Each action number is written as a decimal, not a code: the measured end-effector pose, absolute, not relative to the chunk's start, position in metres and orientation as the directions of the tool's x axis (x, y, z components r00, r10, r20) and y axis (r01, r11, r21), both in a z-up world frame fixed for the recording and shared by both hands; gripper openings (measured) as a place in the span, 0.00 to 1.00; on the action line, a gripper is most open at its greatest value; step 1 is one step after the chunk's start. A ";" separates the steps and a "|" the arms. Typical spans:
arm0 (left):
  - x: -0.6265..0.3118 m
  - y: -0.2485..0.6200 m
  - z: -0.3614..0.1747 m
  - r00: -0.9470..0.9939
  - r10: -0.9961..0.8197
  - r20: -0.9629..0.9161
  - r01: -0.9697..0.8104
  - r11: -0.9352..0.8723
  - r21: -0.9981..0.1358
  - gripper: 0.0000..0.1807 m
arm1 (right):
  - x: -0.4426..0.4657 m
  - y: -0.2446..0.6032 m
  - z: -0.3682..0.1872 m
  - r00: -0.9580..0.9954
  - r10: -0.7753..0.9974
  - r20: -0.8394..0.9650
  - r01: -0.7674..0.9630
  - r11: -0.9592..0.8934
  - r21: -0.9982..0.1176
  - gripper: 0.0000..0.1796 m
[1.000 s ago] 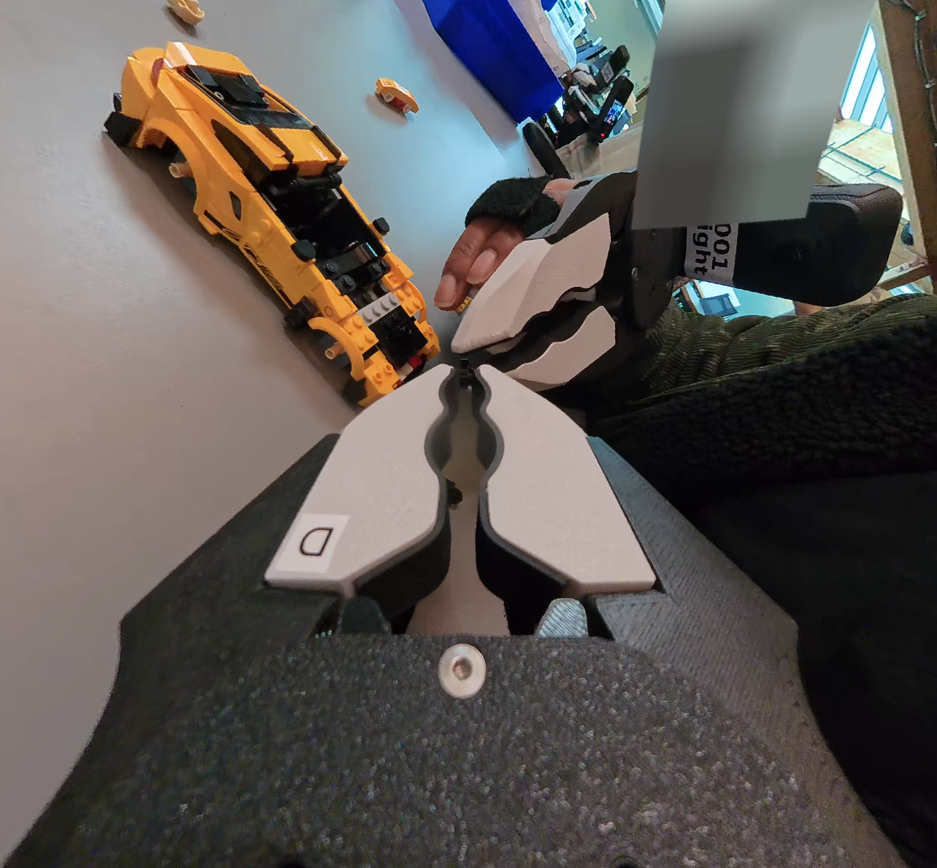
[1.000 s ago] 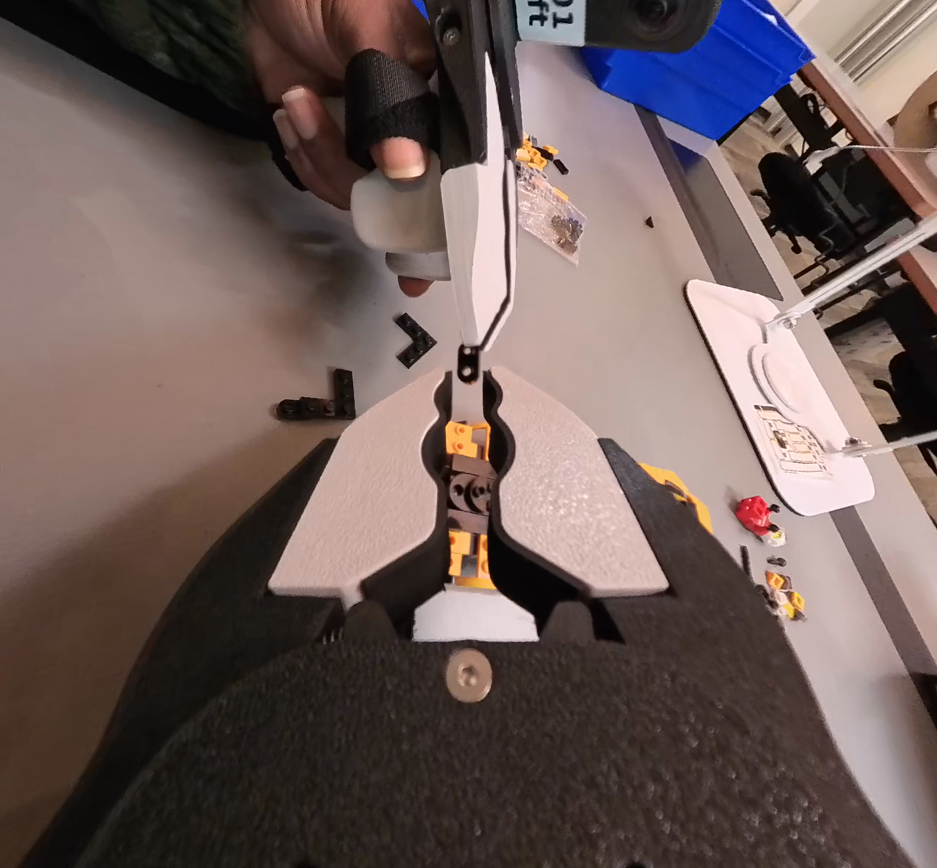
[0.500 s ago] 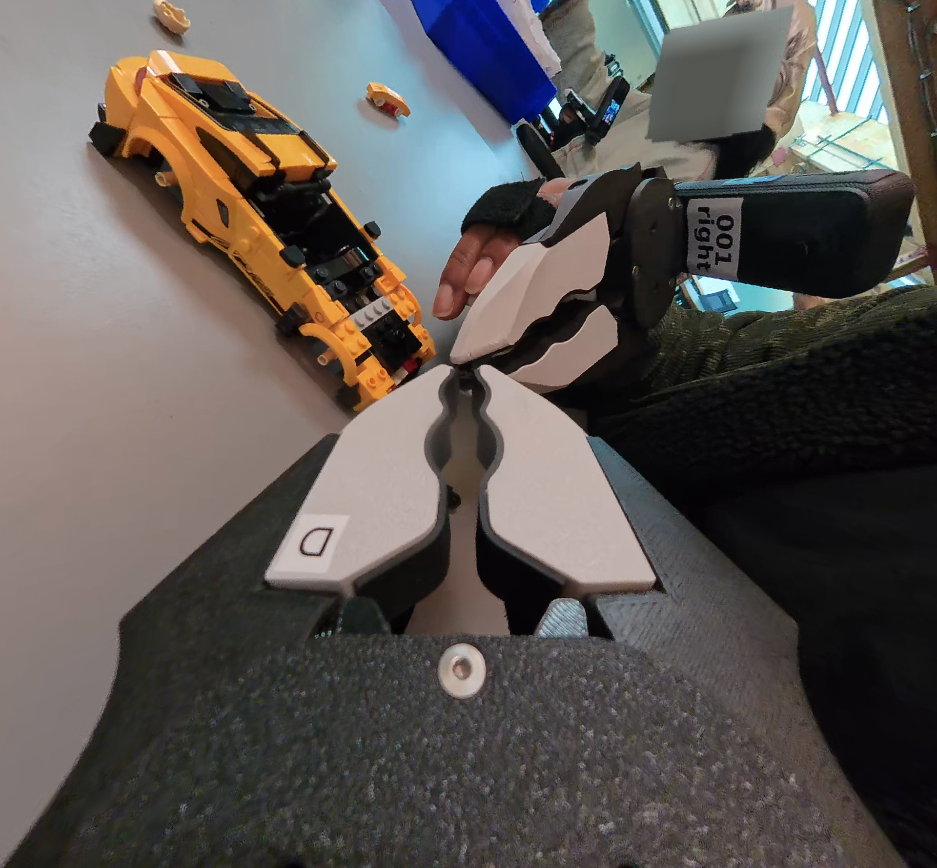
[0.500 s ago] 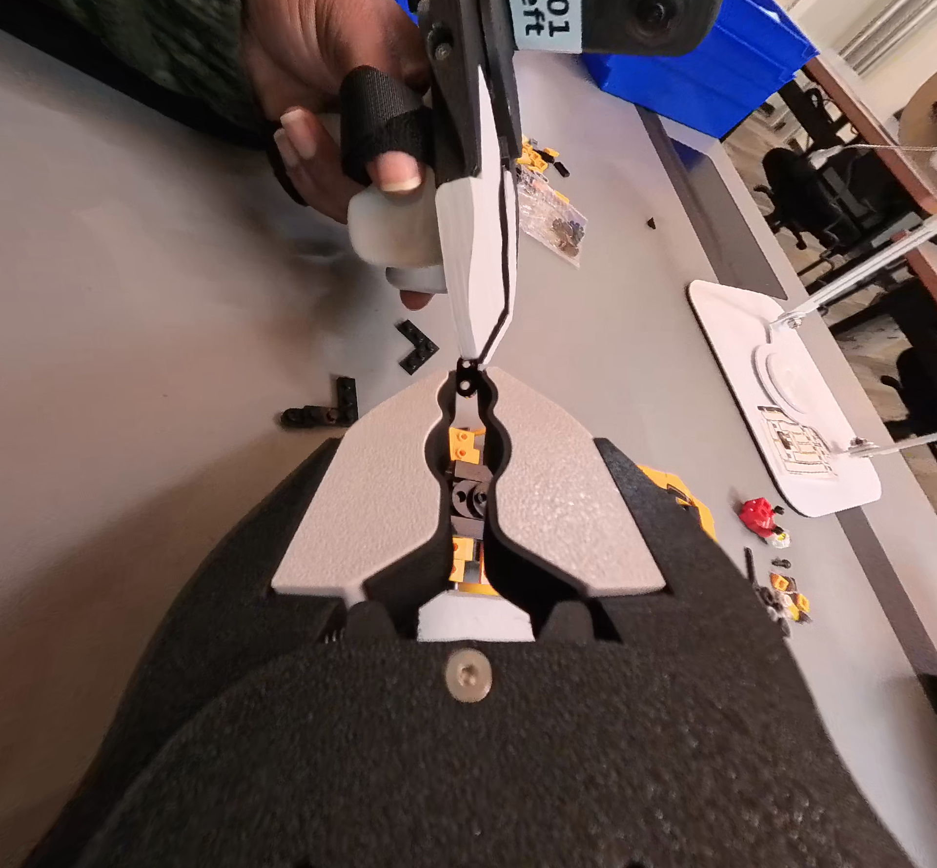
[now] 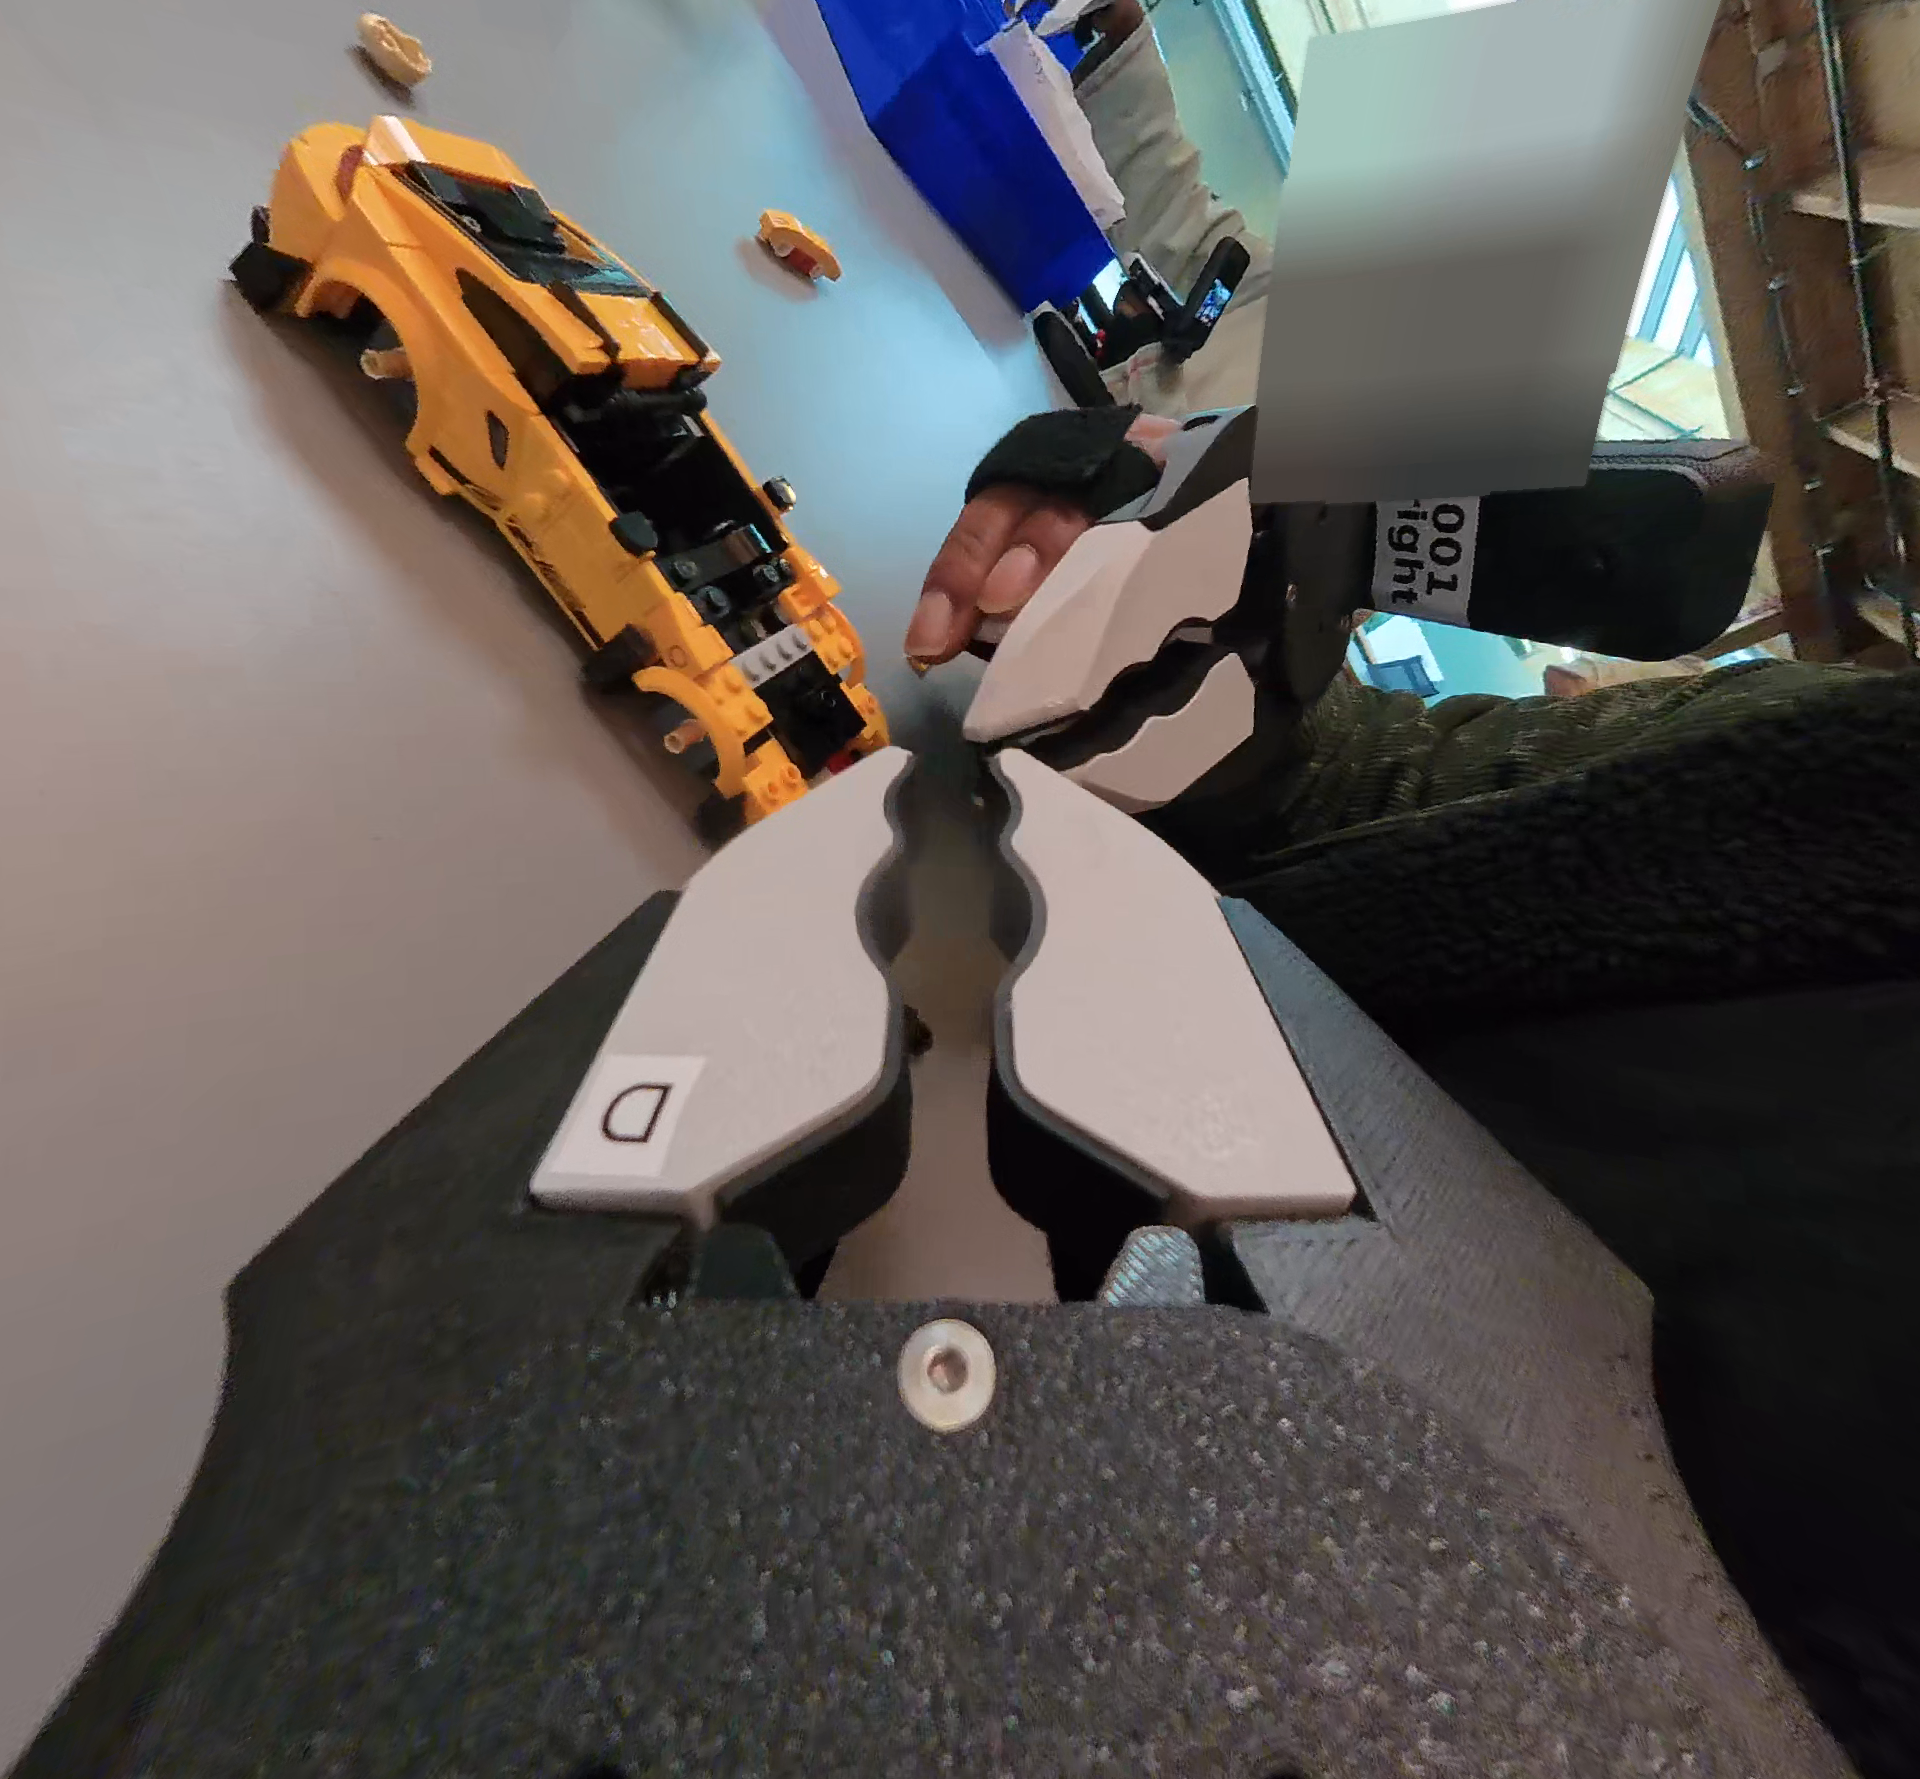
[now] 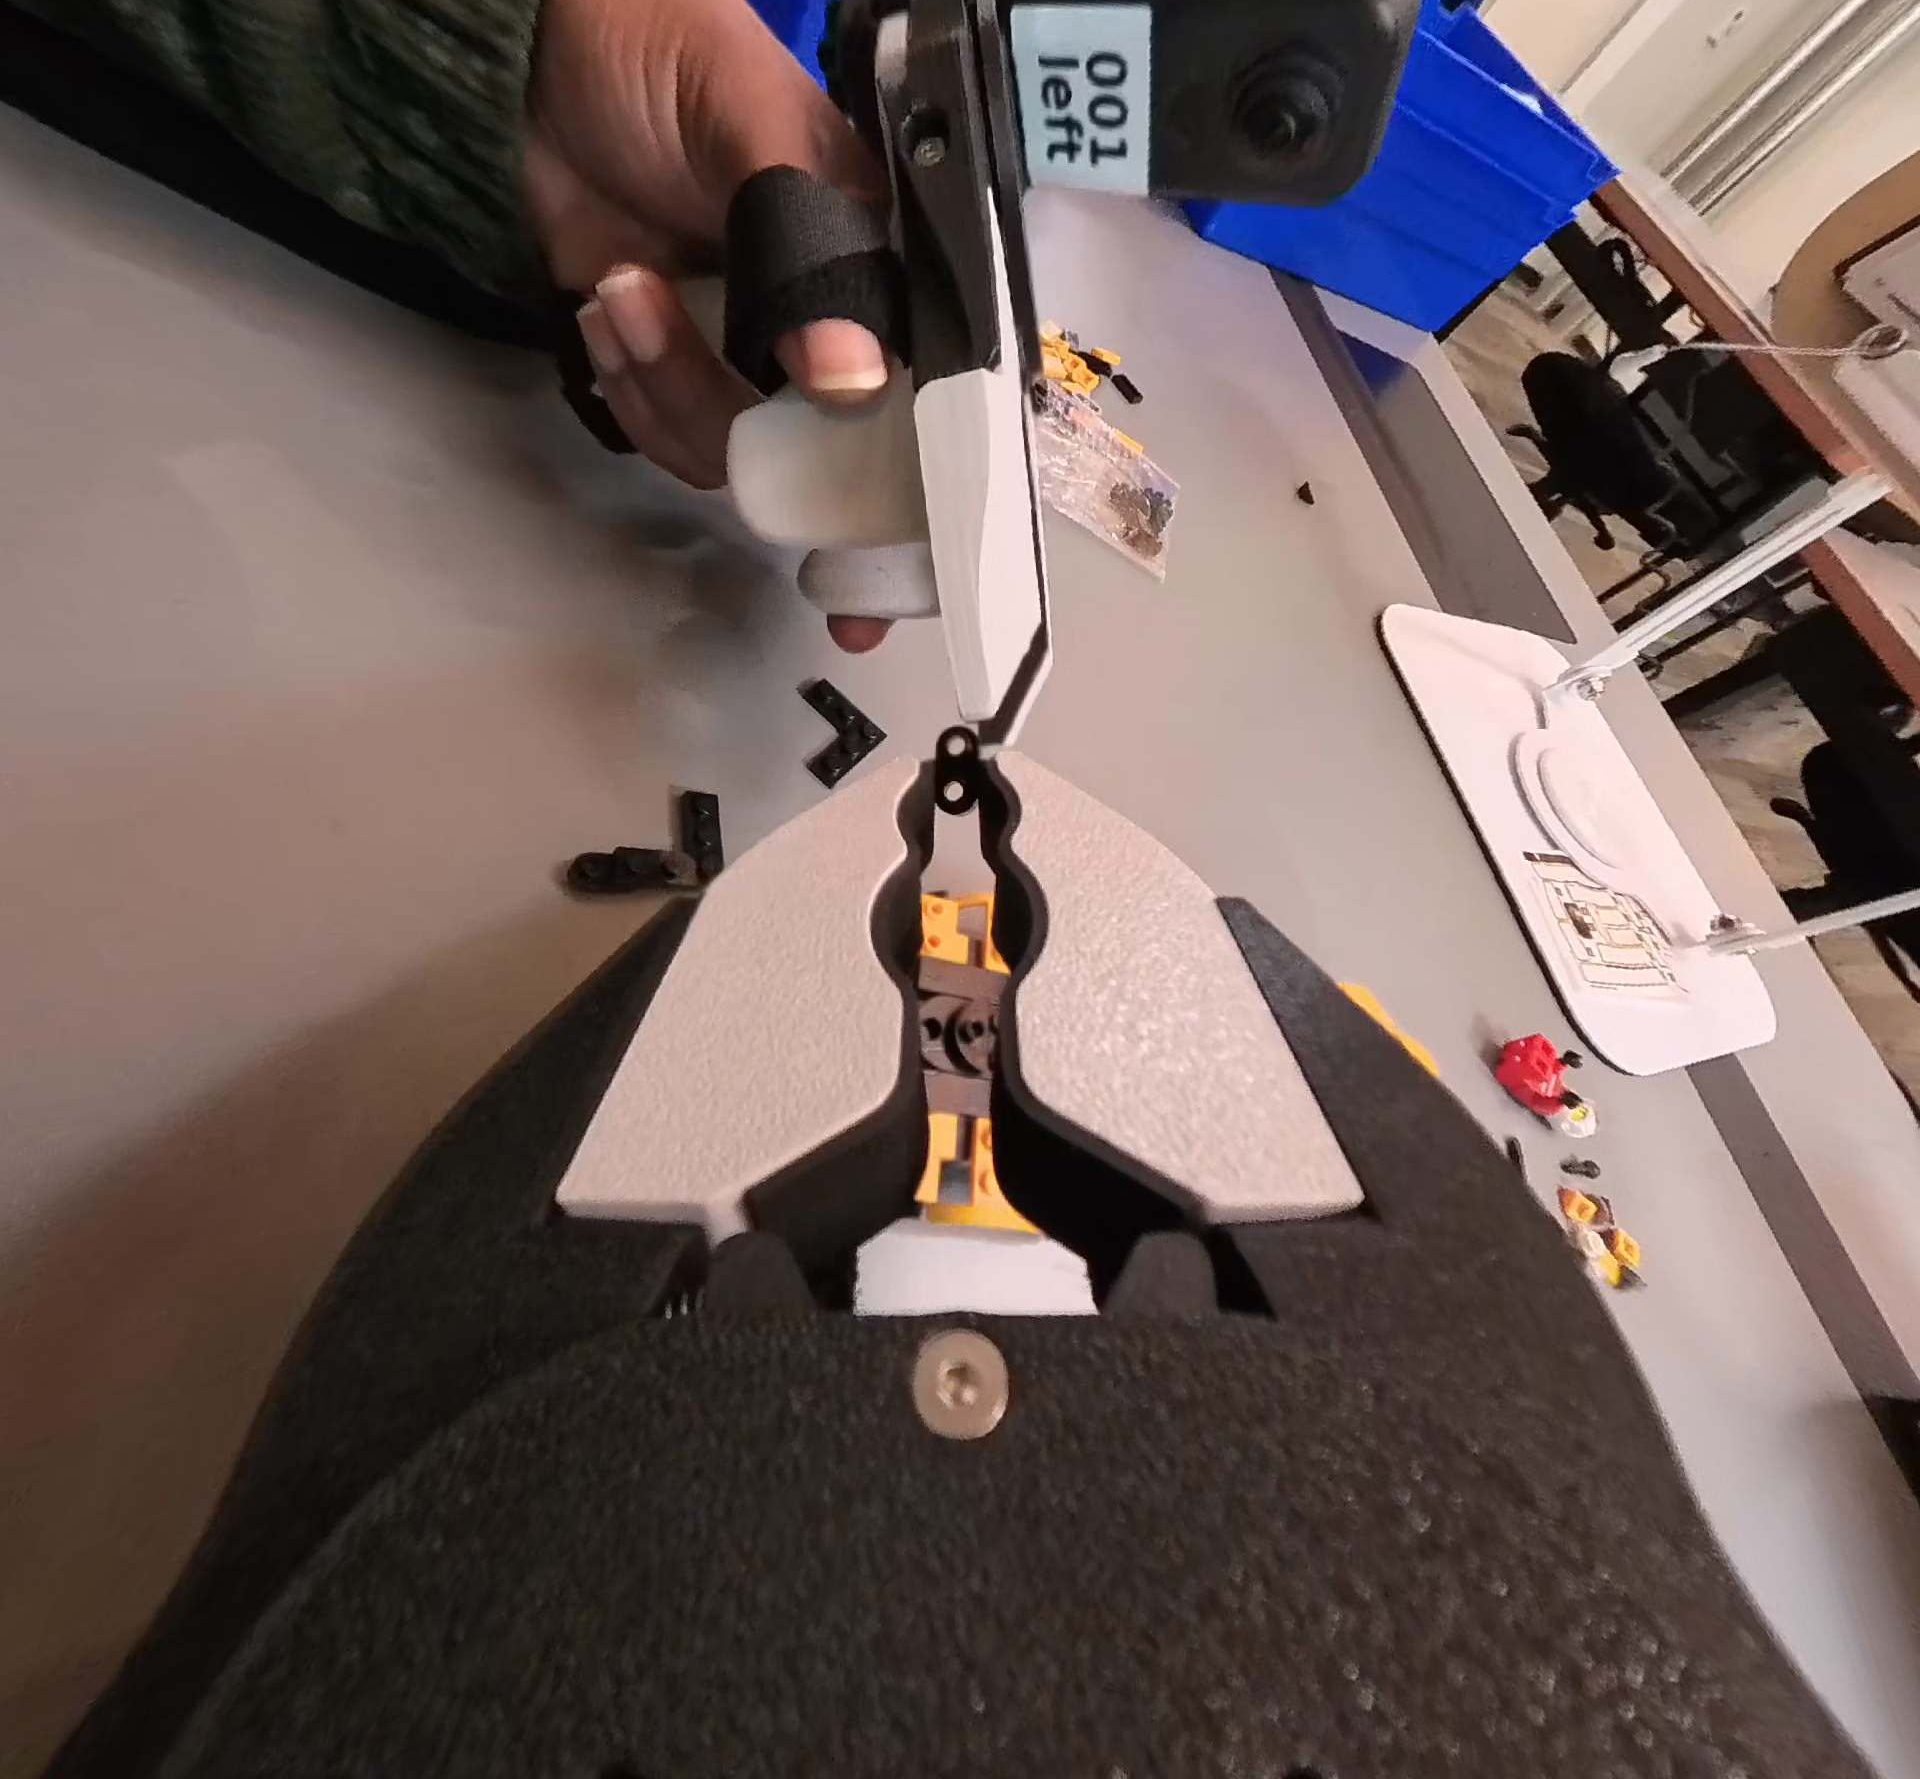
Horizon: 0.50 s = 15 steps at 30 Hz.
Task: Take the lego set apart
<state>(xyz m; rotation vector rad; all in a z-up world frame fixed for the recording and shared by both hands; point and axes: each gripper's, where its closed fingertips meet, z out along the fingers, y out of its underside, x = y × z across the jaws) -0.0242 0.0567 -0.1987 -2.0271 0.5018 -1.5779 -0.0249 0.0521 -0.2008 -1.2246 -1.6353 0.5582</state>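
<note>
Two grippers meet tip to tip above the grey counter [image 5: 208, 794]. The left gripper [image 5: 951, 773] has its fingers slightly apart at the tips; in the right wrist view its tips [image 6: 992, 727] look pressed together, edge-on. A small black link piece [image 6: 956, 771] sits right at the point where both grippers' tips meet; cannot tell which one actually holds it. The right gripper [image 6: 961, 779] has its fingers nearly closed at the tips, with a narrow gap behind them. Through that gap an orange and black lego chunk [image 6: 961, 1033] shows, under or between the fingers; contact unclear.

The yellow lego car [image 5: 551, 462] lies on the counter just beside the left gripper's tips, roof and front partly stripped, black inner parts exposed. A small orange piece [image 5: 798, 243] and a tan piece [image 5: 393, 49] lie beyond it. In the right wrist view, two black L-shaped plates [image 6: 842, 732] and [image 6: 665, 851] lie on the counter near the fingers. A clear bag of parts [image 6: 1107, 482], a red piece [image 6: 1532, 1069] and loose yellow bits [image 6: 1600, 1230] lie farther right. Blue bins [image 5: 945, 98] stand at the counter's far edge.
</note>
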 end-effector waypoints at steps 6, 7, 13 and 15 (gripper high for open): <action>-0.020 0.050 -0.196 0.205 -0.581 0.788 0.007 -0.804 -0.595 0.02 | -0.026 0.049 -0.203 -0.028 0.902 0.432 0.451 0.397 -0.799 0.04; -0.020 0.051 -0.196 0.210 -0.576 0.790 0.013 -0.807 -0.591 0.04 | -0.026 0.049 -0.202 -0.026 0.901 0.432 0.448 0.397 -0.801 0.04; -0.017 0.046 -0.195 0.168 -0.574 0.801 -0.007 -0.814 -0.581 0.06 | -0.026 0.047 -0.199 -0.028 0.901 0.432 0.429 0.401 -0.809 0.04; -0.013 0.040 -0.196 0.150 -0.576 0.804 -0.036 -0.816 -0.578 0.05 | -0.027 0.045 -0.199 -0.036 0.903 0.429 0.428 0.402 -0.809 0.04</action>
